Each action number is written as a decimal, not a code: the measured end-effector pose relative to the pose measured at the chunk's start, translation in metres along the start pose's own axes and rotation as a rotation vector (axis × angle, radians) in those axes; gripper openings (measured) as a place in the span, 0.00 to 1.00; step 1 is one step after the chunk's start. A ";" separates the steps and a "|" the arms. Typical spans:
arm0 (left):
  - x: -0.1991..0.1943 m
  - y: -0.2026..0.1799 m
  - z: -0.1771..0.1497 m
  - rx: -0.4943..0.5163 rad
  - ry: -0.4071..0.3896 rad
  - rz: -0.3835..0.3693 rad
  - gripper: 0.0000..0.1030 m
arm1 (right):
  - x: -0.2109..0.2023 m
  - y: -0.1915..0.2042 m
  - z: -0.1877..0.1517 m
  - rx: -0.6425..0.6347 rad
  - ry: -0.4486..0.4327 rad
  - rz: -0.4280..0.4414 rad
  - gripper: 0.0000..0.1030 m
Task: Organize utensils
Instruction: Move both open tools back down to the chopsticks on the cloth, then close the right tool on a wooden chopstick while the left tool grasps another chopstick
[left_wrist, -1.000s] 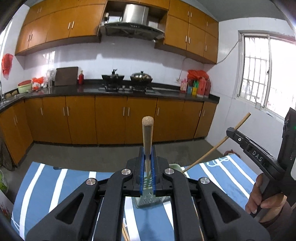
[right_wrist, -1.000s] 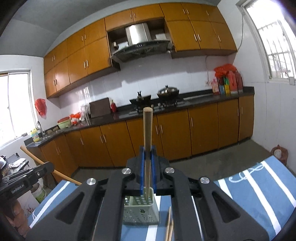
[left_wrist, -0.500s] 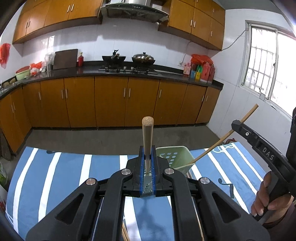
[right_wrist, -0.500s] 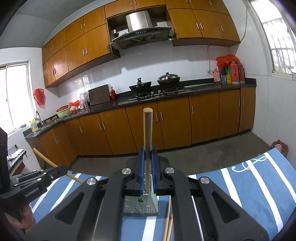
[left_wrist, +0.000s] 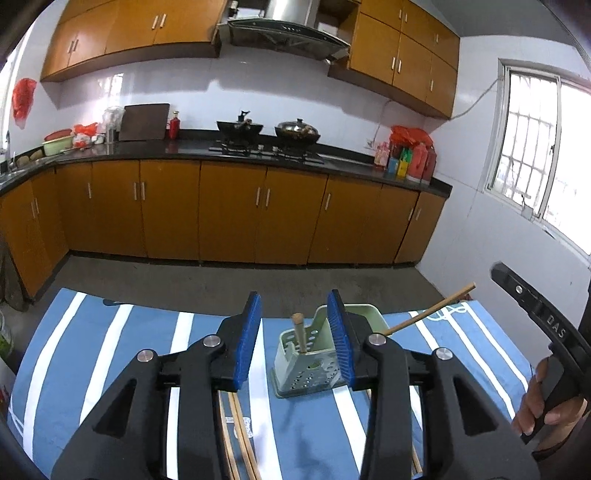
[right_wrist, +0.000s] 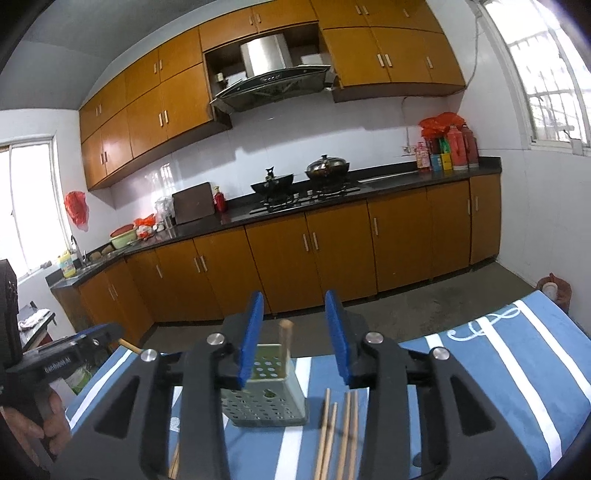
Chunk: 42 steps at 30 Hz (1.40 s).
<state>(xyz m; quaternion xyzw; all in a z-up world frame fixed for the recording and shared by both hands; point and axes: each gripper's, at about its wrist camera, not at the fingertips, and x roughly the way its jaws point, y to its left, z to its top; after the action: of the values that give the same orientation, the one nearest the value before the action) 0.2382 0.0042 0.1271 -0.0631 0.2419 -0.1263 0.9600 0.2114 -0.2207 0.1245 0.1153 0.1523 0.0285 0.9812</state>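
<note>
A pale green perforated utensil holder (left_wrist: 314, 363) stands on the blue striped cloth (left_wrist: 103, 354); it also shows in the right wrist view (right_wrist: 266, 400). A wooden chopstick (left_wrist: 300, 331) stands upright in it, and one shows in the right wrist view (right_wrist: 285, 341). Another chopstick (left_wrist: 430, 309) leans out of the holder to the right. My left gripper (left_wrist: 294, 339) is open and empty, just above the holder. My right gripper (right_wrist: 294, 338) is open and empty, above the holder. Several loose chopsticks (right_wrist: 338, 432) lie on the cloth to the holder's right, and more (left_wrist: 240, 439) under the left gripper.
The table's far edge drops to a grey floor (left_wrist: 221, 280). Orange kitchen cabinets (left_wrist: 229, 214) and a black counter with two pots stand beyond. The other hand-held gripper (left_wrist: 543, 332) is at the right of the left wrist view, and at the left (right_wrist: 55, 365) of the right wrist view.
Both grippers have opened and let go of their chopsticks, which now stand in the holder. Both have drawn back slightly from it.
</note>
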 end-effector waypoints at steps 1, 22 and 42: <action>-0.005 0.003 -0.001 -0.004 -0.008 0.004 0.37 | -0.005 -0.005 -0.002 0.005 0.000 -0.008 0.35; 0.023 0.082 -0.140 -0.043 0.269 0.244 0.37 | 0.050 -0.059 -0.192 0.077 0.572 -0.097 0.19; 0.051 0.063 -0.181 -0.024 0.394 0.148 0.24 | 0.060 -0.081 -0.194 0.070 0.572 -0.260 0.08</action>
<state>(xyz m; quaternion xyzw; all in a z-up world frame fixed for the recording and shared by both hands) 0.2075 0.0397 -0.0657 -0.0309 0.4304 -0.0625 0.8999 0.2104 -0.2516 -0.0919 0.1158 0.4367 -0.0712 0.8893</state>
